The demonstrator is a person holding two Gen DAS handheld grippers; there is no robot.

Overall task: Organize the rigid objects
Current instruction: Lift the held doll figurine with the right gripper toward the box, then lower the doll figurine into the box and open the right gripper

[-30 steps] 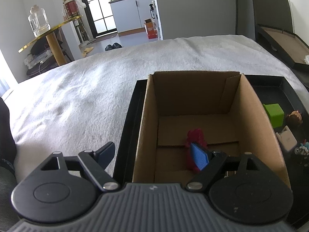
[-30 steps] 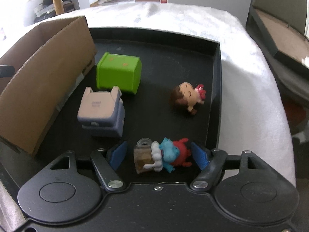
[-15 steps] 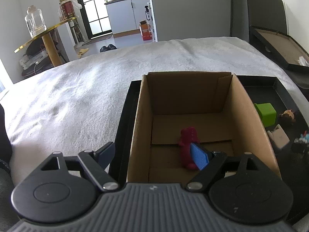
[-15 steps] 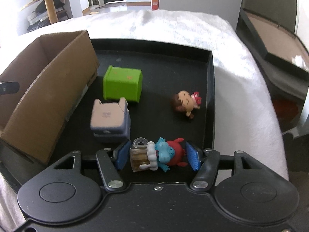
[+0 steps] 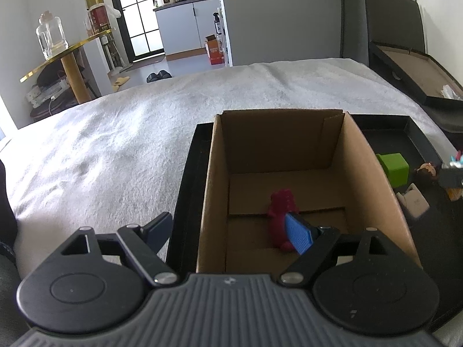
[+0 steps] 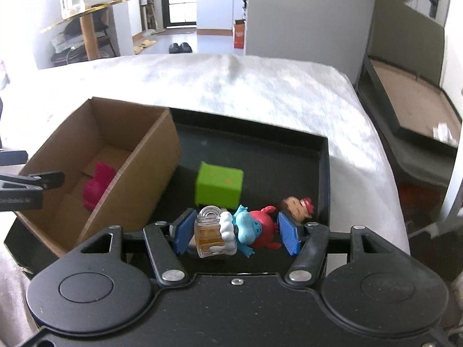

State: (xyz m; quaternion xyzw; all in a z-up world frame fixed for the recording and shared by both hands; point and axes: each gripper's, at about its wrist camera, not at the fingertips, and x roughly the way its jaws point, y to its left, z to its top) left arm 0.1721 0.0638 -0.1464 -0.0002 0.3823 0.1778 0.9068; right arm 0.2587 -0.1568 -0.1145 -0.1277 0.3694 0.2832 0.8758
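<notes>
White bedspread, right claw (image 6: 235, 232) clamped on blue figurine (image 6: 249, 227), left claw (image 5: 231, 231) apart astride cardboard box (image 5: 376, 179) wall.

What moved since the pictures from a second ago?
The right gripper closed its jaws on the blue and red figurine and lifted it off the black tray. The left gripper rose a little and stayed open over the cardboard box. The pink toy in the box, the green cube and the doll did not move.
</notes>
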